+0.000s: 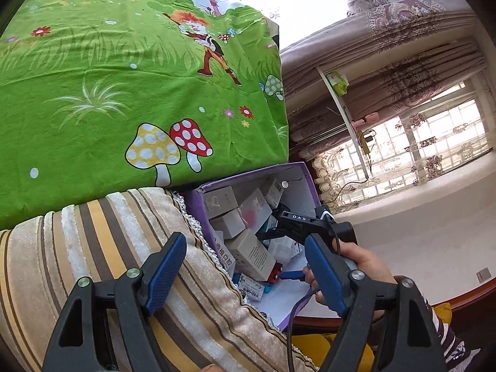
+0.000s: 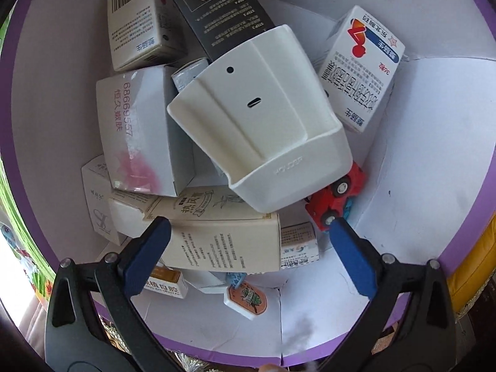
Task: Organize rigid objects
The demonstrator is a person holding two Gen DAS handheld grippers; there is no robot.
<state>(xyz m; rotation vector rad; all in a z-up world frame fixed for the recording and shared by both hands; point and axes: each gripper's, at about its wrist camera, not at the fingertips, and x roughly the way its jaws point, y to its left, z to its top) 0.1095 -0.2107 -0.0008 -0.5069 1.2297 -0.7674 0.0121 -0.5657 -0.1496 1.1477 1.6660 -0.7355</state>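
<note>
A white plastic holder (image 2: 260,130) is lying atop cartons inside the purple box (image 2: 458,198), beside a red toy car (image 2: 338,198); one carton (image 2: 139,130) is showing "68669557". The right gripper (image 2: 249,249) is hovering above, fingers wide apart and empty; the left gripper (image 1: 245,274) likewise.

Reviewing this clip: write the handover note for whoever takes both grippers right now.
Left gripper: open, empty, held over the striped plush cushion beside the purple cardboard box.
Right gripper: open, empty, inside the box above the pile.
In the box: a white plastic holder lying on top, a red toy car, a black carton, and a white medicine carton with red logo among other small cartons.
Done: many items are already in the box.
Left: cannot tell what remains outside; the pile sits loose and unaligned.
</note>
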